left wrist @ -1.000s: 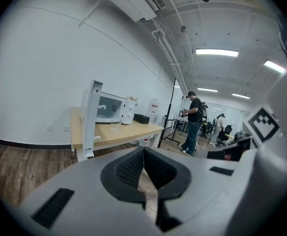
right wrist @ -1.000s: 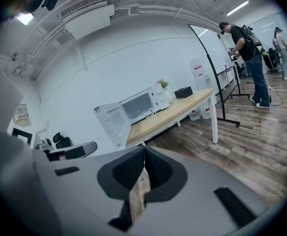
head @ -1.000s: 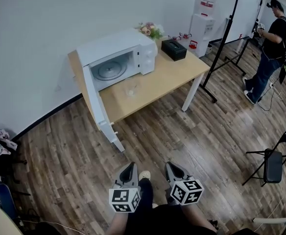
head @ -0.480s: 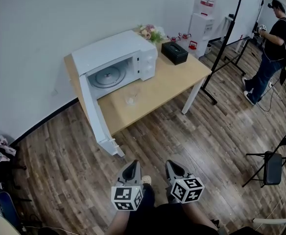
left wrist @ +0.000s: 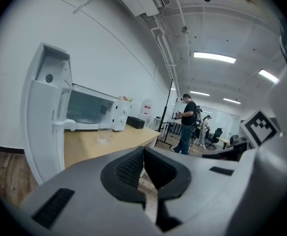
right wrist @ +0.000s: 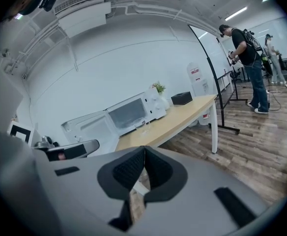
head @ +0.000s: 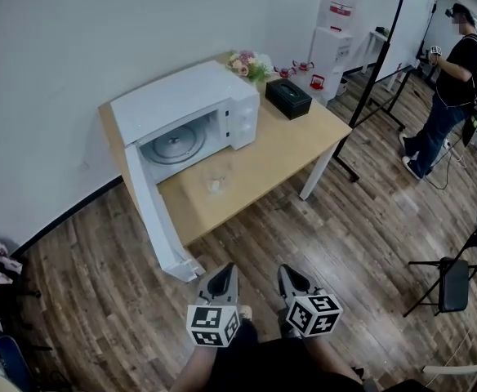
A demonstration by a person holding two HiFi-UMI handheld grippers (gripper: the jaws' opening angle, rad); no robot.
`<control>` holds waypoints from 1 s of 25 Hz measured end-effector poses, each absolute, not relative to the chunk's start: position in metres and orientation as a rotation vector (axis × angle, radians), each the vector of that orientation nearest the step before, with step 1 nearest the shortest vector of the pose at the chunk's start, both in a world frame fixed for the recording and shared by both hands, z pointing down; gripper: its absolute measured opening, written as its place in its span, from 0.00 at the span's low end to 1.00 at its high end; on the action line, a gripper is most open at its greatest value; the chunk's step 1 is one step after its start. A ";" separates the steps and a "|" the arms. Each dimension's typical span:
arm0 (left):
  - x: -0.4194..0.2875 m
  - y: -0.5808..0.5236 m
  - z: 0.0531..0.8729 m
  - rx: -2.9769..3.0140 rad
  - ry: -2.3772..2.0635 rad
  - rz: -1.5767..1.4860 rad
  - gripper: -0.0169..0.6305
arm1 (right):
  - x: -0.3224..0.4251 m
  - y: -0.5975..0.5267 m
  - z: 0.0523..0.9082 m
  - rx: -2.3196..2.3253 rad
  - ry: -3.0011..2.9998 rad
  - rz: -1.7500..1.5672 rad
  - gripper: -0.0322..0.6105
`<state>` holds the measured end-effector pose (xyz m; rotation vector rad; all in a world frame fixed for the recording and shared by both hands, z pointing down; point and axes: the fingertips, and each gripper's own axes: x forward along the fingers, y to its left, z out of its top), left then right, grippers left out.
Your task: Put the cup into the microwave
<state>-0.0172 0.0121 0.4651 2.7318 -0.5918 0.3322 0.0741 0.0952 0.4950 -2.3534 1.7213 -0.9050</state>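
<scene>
Both of my grippers were pressed shut with nothing between the jaws: the left gripper (head: pixel 225 269) had its black pads meeting at the tips, and the right gripper (head: pixel 287 270) just beside it was closed the same way. I held them side by side, low in front of my body, over the wooden floor (head: pixel 345 219), each with its marker cube toward me and its tips toward the table (head: pixel 281 149). They were well apart from the table and touched nothing. Nearest them hung the microwave's door (head: pixel 146 212), swung fully open past the table's near left corner. Beyond it the white microwave (head: pixel 188 96) sat on the left end of the table against the wall, its chamber open and the glass turntable (head: pixel 173 143) bare inside. The cup (head: pixel 216 178), clear glass and upright, stood on the tabletop in front of the open chamber, outside it and a little to the right of the door. Farther along the table lay a black box (head: pixel 288 98), with a small bunch of flowers (head: pixel 249 62) behind the microwave's right corner. A white water dispenser (head: pixel 334 43) stood by the wall beyond, a person (head: pixel 455 88) stood at the far right, and a black folding chair (head: pixel 455 273) was to my right.
</scene>
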 end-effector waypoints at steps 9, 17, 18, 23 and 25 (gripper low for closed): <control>0.017 -0.016 0.462 2.780 -0.509 0.320 0.04 | 0.098 0.066 0.497 -2.379 1.681 -0.880 0.04; 0.027 -0.033 0.457 2.800 -0.528 0.303 0.04 | 0.105 0.048 0.495 -2.382 1.680 -0.871 0.04; 0.027 -0.035 0.457 2.797 -0.532 0.304 0.04 | 0.107 0.048 0.496 -2.386 1.677 -0.876 0.04; 0.025 -0.036 0.461 2.779 -0.539 0.320 0.04 | 0.108 0.049 0.497 -2.397 1.665 -0.890 0.04; 0.025 -0.034 0.463 2.772 -0.540 0.323 0.03 | 0.106 0.048 0.499 -2.393 1.672 -0.902 0.04</control>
